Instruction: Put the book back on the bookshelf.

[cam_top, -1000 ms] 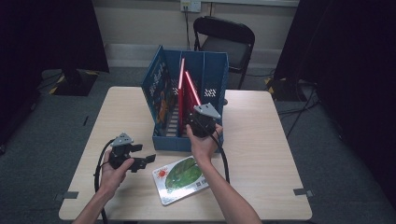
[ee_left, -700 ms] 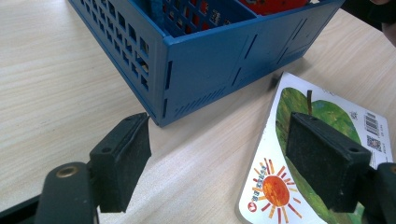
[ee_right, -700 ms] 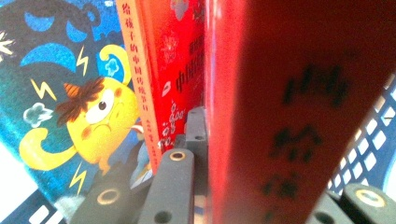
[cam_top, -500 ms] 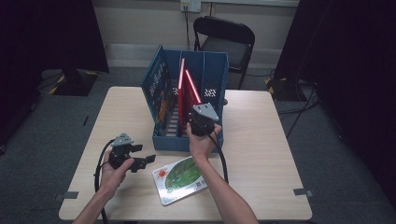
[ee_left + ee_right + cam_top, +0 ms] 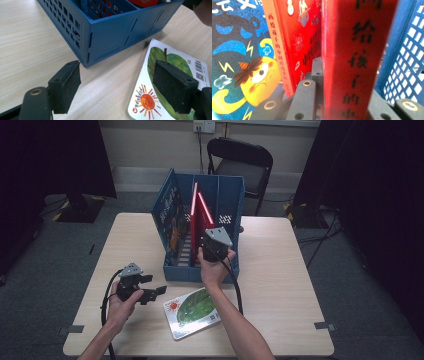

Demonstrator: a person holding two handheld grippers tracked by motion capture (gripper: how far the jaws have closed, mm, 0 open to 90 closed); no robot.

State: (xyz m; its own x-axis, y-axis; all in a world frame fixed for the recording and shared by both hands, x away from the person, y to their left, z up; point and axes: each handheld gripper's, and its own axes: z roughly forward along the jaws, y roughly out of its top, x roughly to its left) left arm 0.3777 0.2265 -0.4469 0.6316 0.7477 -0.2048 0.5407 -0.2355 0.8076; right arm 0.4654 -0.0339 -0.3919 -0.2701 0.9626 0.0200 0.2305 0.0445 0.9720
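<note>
My right gripper (image 5: pixel 216 251) is clamped on the spine edge of a red book (image 5: pixel 357 62), its jaws drawn in tight on either side of it. That book stands upright in the blue crate (image 5: pixel 227 200), in the right-hand part beside the lattice wall (image 5: pixel 409 62). Just left of it, in the right gripper view, a 2nd red book (image 5: pixel 298 35) stands upright, and beyond that a blue picture book (image 5: pixel 239 57) with a yellow cartoon face leans against the crate's left side. In the high view the 2 red books rise above the crate's rim, tilted slightly apart at the top.

My left gripper (image 5: pixel 146 292) has its jaws spread wide with nothing between them, and it hovers low over the table (image 5: pixel 290 270), near the crate's front left corner (image 5: pixel 87 45). A green leaf book (image 5: pixel 192 312) with a sun on its cover lies flat on the table just in front of the crate, between my 2 forearms.
</note>
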